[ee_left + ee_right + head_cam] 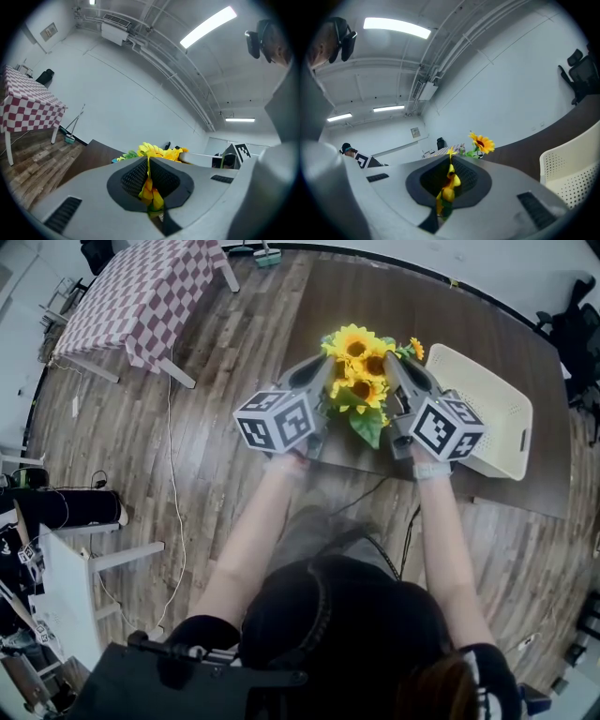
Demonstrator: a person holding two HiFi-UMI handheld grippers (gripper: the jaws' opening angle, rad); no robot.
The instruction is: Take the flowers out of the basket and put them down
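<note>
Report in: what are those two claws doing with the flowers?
Left claw and right claw shut on flowers. Flowers out of basket, above table. Nothing seen in the way.

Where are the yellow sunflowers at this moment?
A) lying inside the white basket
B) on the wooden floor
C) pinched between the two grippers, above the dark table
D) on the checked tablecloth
C: the left gripper and the right gripper are both shut on the sunflowers, holding them beside the white basket, not in it.

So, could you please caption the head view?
Left tool and right tool clamp yellow sunflower bunch over dark table, beside cream plastic basket.
</note>
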